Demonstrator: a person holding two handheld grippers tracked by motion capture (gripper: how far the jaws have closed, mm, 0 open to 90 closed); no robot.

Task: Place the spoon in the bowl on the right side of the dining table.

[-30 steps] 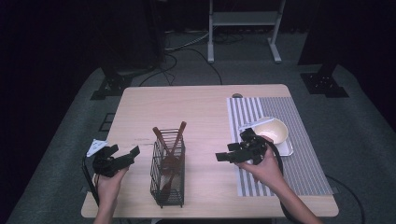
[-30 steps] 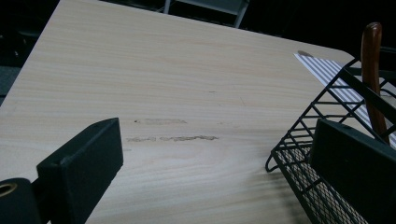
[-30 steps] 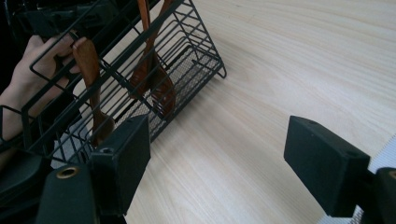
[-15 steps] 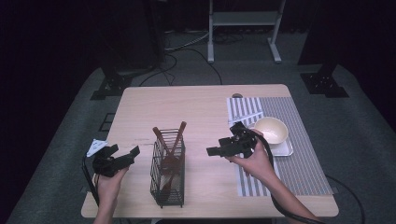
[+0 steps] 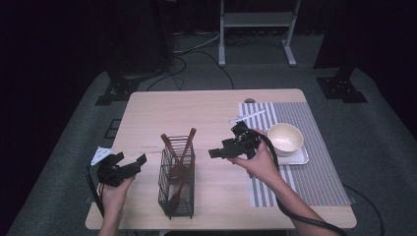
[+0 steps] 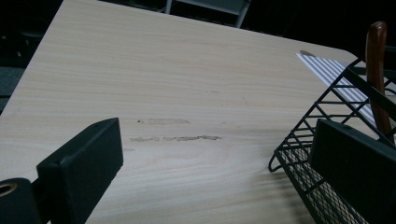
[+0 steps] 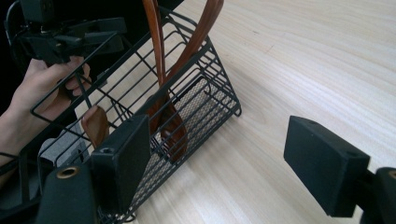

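A black wire basket (image 5: 176, 183) stands near the table's front edge, left of centre, with brown wooden utensils (image 5: 183, 147) leaning in it. My left gripper (image 5: 130, 161) hovers open just left of the basket, jaws wide apart with nothing between them. In the left gripper view, my left gripper (image 6: 217, 140) frames bare table, with the basket (image 6: 322, 140) behind its right jaw. My right gripper (image 5: 221, 149) is open to the right of the basket and points at it. In the right gripper view, my right gripper (image 7: 224, 154) looks at the basket (image 7: 196, 88) and its wooden spoons (image 7: 163, 98).
A cream bowl (image 5: 284, 137) sits on a white tray (image 5: 298, 158) on a striped placemat (image 5: 314, 182) at the right. A white utensil (image 5: 246, 117) lies at the mat's far left corner. Bare wood (image 5: 196, 110) stretches behind the basket.
My right gripper has moved left, away from the bowl and toward the basket. The left gripper and the basket have stayed put.
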